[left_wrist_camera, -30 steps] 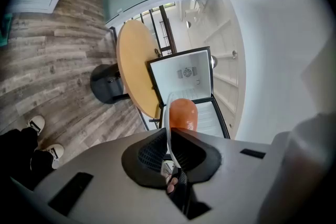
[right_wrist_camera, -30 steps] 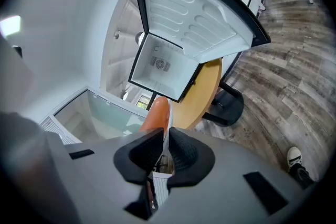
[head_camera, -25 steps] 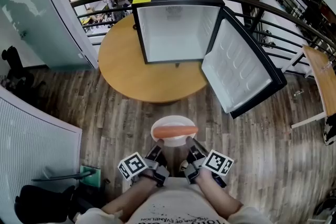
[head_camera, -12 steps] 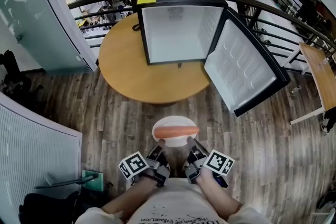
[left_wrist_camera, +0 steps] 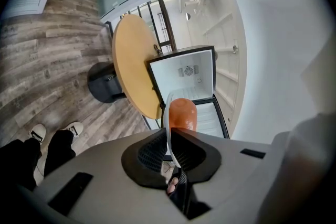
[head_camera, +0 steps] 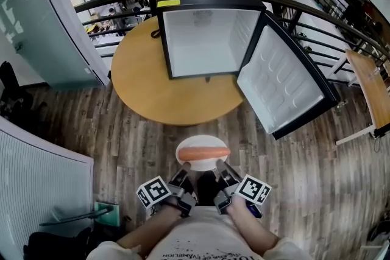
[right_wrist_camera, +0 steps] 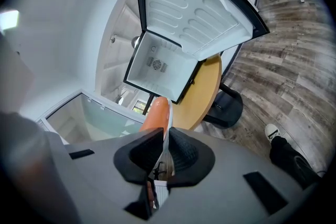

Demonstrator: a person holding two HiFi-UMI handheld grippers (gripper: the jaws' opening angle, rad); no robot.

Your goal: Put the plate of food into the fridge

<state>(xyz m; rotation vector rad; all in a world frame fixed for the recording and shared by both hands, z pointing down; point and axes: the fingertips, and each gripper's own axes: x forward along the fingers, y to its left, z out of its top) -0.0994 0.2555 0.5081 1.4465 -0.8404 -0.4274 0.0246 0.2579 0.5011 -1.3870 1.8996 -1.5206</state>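
A white plate (head_camera: pixel 187 146) with a long orange sausage (head_camera: pixel 203 153) on it hangs over the wooden floor, level, just in front of my body. My left gripper (head_camera: pixel 186 169) is shut on the plate's near left rim and my right gripper (head_camera: pixel 218 167) is shut on its near right rim. In the left gripper view the plate's rim (left_wrist_camera: pixel 168 128) stands edge-on between the black pads, with the sausage (left_wrist_camera: pixel 182 114) beyond. The right gripper view shows the same rim (right_wrist_camera: pixel 167 136) pinched and the sausage (right_wrist_camera: pixel 156 115) above it. Ahead, a small black fridge (head_camera: pixel 204 27) stands on a round table, its door (head_camera: pixel 284 82) swung open to the right and its white inside bare.
The round wooden table (head_camera: pixel 146 79) carries the fridge and stands between me and a curved railing (head_camera: pixel 116 0). A white panel (head_camera: pixel 36 173) lies at the left, a second table (head_camera: pixel 368 85) at the right. People are far off on a lower floor.
The table and fridge have shifted slightly in view as my head moved. The plate and both grippers keep their places relative to my body.
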